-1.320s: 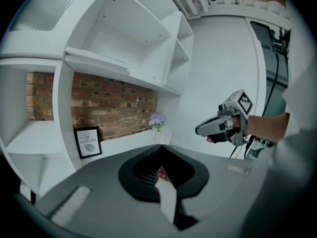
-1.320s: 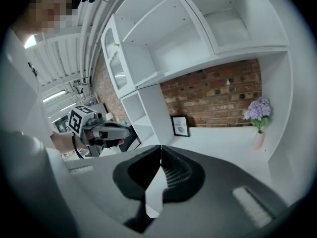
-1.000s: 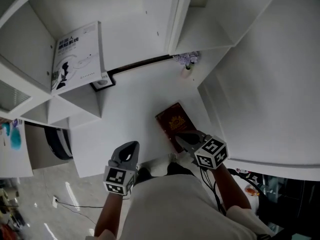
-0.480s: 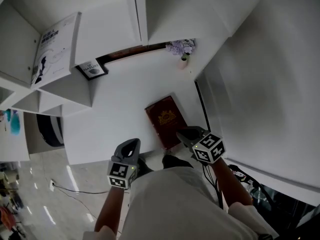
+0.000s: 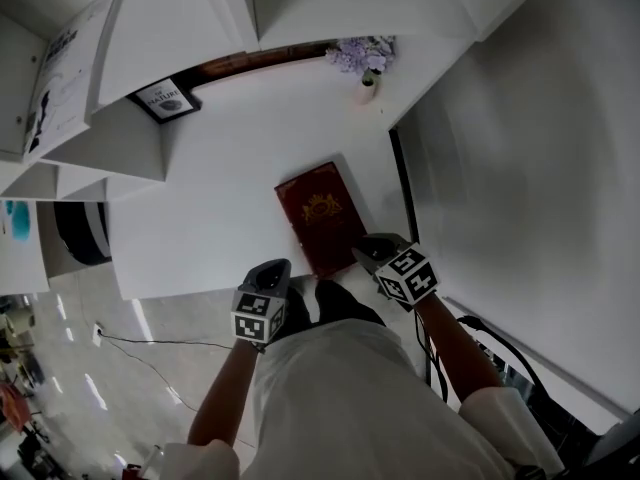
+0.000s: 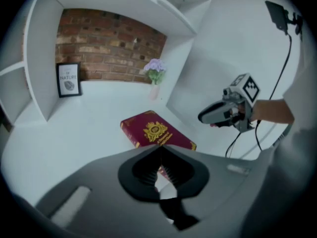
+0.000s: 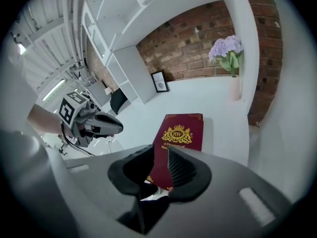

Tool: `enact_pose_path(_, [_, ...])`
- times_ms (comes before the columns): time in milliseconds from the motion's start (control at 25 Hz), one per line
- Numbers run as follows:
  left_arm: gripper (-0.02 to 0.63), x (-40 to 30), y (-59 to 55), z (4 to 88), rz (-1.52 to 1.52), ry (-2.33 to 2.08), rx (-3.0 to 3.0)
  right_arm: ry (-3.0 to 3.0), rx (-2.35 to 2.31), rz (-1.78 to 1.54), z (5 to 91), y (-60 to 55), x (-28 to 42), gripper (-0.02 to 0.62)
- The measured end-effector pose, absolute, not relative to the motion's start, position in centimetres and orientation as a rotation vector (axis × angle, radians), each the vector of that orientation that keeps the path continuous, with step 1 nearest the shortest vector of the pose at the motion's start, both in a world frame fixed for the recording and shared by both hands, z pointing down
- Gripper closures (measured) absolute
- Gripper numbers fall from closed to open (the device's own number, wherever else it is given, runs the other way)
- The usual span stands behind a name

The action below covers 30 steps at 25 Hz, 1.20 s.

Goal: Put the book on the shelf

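Note:
A dark red book (image 5: pixel 318 213) with a gold crest lies flat on the white desk (image 5: pixel 220 218), near its front edge. My right gripper (image 5: pixel 364 252) hovers at the book's near right corner. Its jaws have just been opening and stand slightly apart, with nothing gripped. The book (image 7: pixel 181 135) shows beyond the gap of the right gripper (image 7: pixel 161 155). My left gripper (image 5: pixel 277 268) is shut and empty, at the desk's front edge, left of the book's near end. In its own view the left gripper (image 6: pixel 160 150) points at the book (image 6: pixel 154 132).
White shelves (image 5: pixel 190 28) rise at the desk's back left, with a white book (image 5: pixel 60 73) standing in one compartment. A framed picture (image 5: pixel 165 98) and a vase of purple flowers (image 5: pixel 364 60) stand at the back by the brick wall. A white wall (image 5: pixel 500 148) borders the right.
Both grippers have come down toward the desk's front edge, the right one closing in on the book's near corner. The right jaws have parted a little. The book has stayed put.

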State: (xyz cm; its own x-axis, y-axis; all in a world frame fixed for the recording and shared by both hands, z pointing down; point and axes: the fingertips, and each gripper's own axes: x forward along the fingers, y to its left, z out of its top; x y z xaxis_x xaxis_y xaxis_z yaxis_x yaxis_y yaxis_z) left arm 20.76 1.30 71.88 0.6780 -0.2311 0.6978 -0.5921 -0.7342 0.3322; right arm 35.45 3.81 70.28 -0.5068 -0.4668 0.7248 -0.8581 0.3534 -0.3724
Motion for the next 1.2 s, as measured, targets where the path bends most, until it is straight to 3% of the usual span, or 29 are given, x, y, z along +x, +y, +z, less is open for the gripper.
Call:
enact_pose_path(200, [0.520,21.8,1.8,77.9,0.927,-0.627,2.172,-2.038,1.241,1.094,75.0,3.3,37.7,0.476])
enact_pose_path(400, [0.417,22.9,2.8,81.2,0.904,-0.607,2.033,-1.959,1.224,1.200,79.8,3.2,38.8,0.392])
enact_pose_path(640, [0.387,24.2,3.5,82.6,0.872,-0.570,1.992,-1.925,1.146,1.236,83.0,3.8,37.8,0.313])
enact_pose_path(1200, [0.391,22.4,3.7,83.0,0.844,-0.586,1.998,-1.970,1.054,1.185,83.6,5.0,33.9,0.299])
